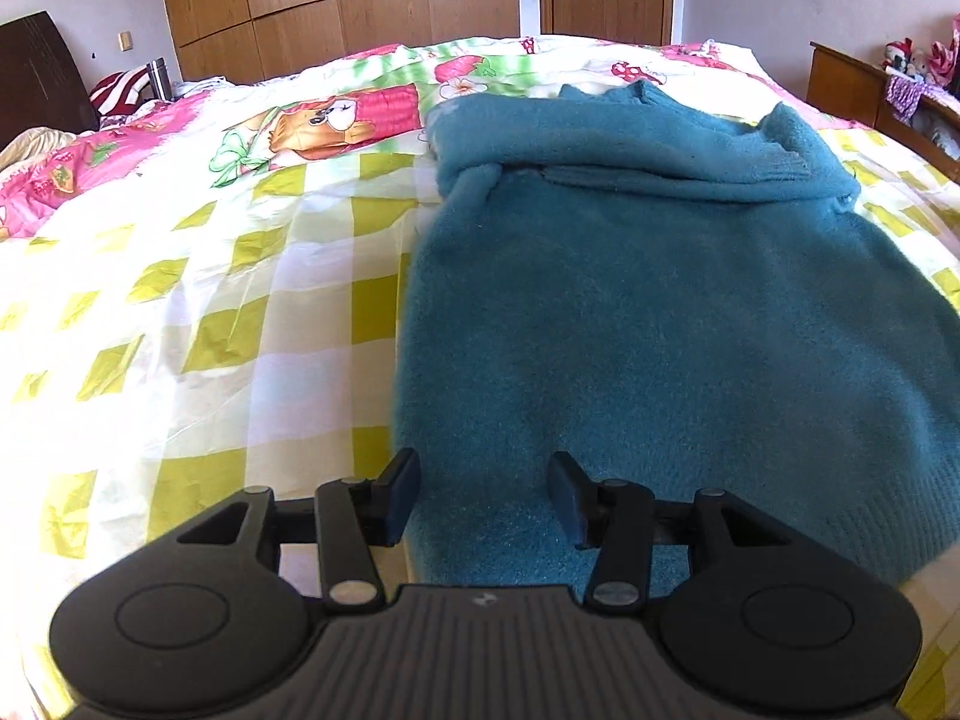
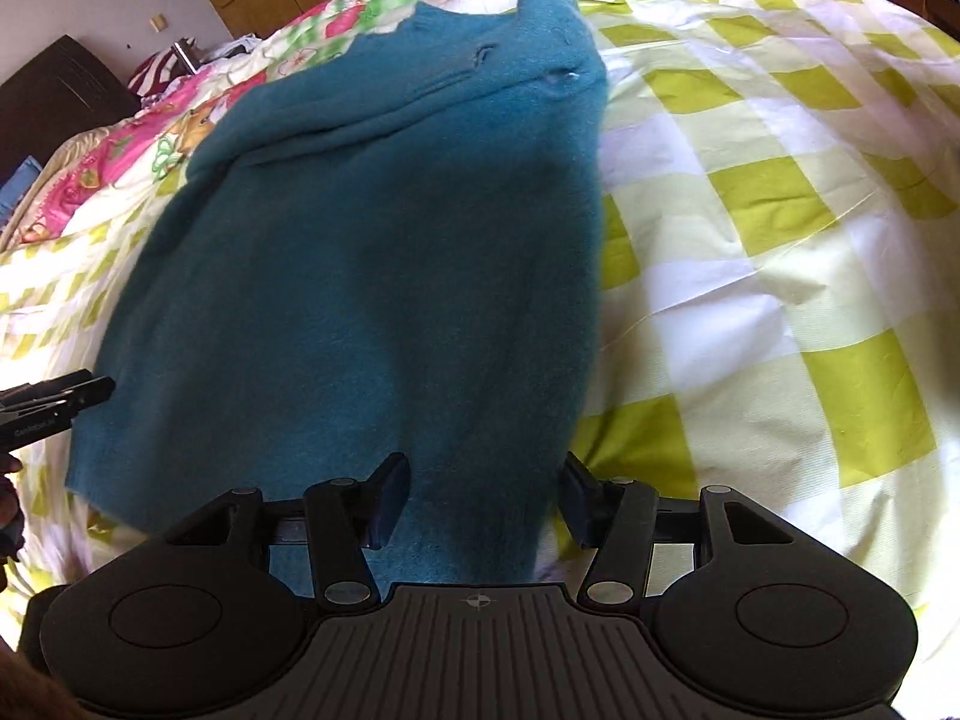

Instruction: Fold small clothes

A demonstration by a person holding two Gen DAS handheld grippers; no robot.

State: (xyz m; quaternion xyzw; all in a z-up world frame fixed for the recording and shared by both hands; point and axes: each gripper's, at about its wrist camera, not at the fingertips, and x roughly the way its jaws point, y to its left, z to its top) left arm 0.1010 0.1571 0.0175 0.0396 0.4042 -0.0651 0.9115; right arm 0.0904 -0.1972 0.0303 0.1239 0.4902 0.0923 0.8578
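While both tongs gape, sweater [image 1: 660, 312] lies on bedspread [image 1: 210, 300].

The left gripper [image 1: 485, 495] hangs with its jaws spread apart over the near hem of a teal sweater [image 1: 660, 312], holding nothing. The sweater lies flat ahead and to the right, its sleeves folded across the far end. A checked bedsheet [image 1: 210, 300] spreads to the left; wooden wardrobes [image 1: 336, 0] stand beyond.
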